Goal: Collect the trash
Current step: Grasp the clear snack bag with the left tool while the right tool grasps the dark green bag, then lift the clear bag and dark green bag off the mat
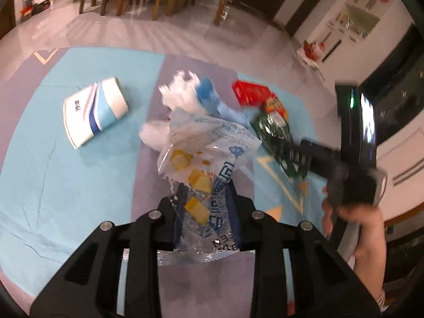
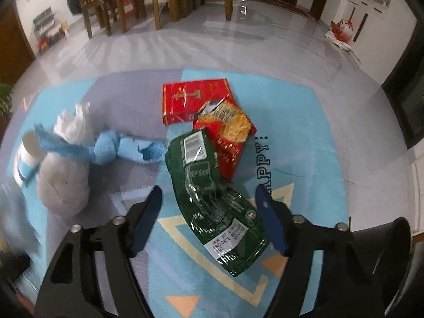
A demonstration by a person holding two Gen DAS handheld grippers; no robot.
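- A blue and grey rug (image 2: 304,137) with yellow triangle outlines and dark lettering covers part of a glossy pale floor (image 2: 238,50).
- A red box (image 2: 190,100) lies flat near the rug's far edge; a red snack bag (image 2: 233,135) overlaps its corner.
- A green packet (image 2: 212,190) lies partly across that bag.
- A blue cloth (image 2: 111,148) and a white bag (image 2: 63,182) lie to the left.
- A paper cup (image 1: 95,111) lies on its side, apart from the rest.
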